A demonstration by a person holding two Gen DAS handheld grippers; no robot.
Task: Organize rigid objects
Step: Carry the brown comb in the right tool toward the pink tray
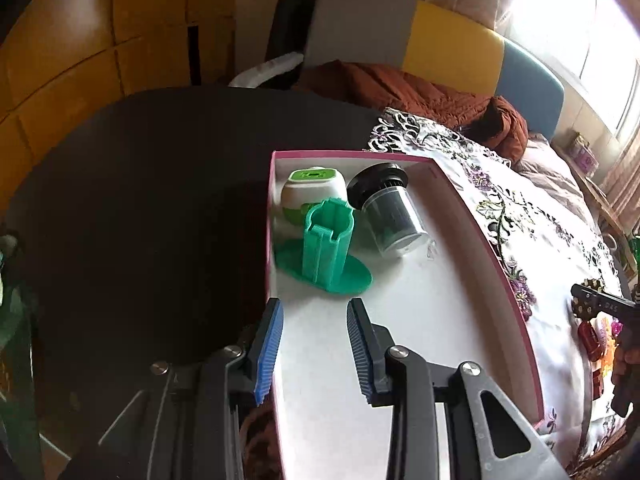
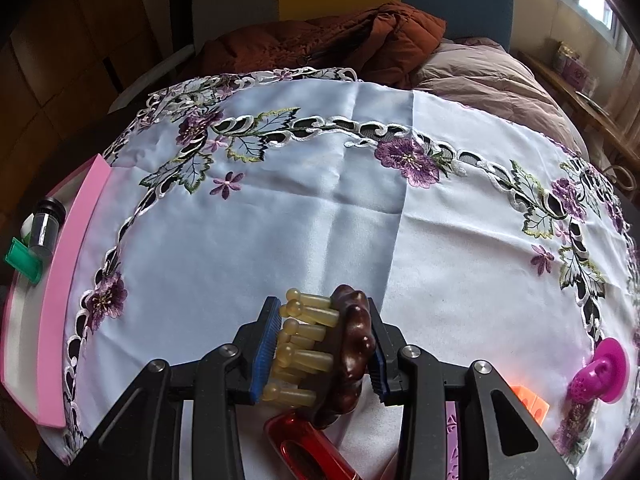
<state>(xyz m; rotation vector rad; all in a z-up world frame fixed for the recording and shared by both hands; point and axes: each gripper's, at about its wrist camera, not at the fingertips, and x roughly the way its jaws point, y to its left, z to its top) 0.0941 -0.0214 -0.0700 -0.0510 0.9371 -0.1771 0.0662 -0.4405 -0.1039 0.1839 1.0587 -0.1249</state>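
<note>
A pink-rimmed white box (image 1: pixel 460 312) holds a green stand (image 1: pixel 326 250), a white-and-green device (image 1: pixel 312 192) and a clear cup with a black lid (image 1: pixel 390 208) at its far end. My left gripper (image 1: pixel 314 346) is open and empty over the box's near left edge. My right gripper (image 2: pixel 320 350) is shut on a brown massage brush (image 2: pixel 352 344) with yellowish prongs, held above the embroidered cloth (image 2: pixel 320 200). The box also shows at the left edge of the right wrist view (image 2: pixel 56 300).
A red translucent object (image 2: pixel 300 448) lies just below the right gripper. A magenta strainer-like piece (image 2: pixel 604 372), an orange piece (image 2: pixel 530 400) and a purple item (image 2: pixel 452 428) lie at lower right. A brown jacket (image 2: pixel 340 44) lies beyond the cloth. A dark table (image 1: pixel 152 208) lies left of the box.
</note>
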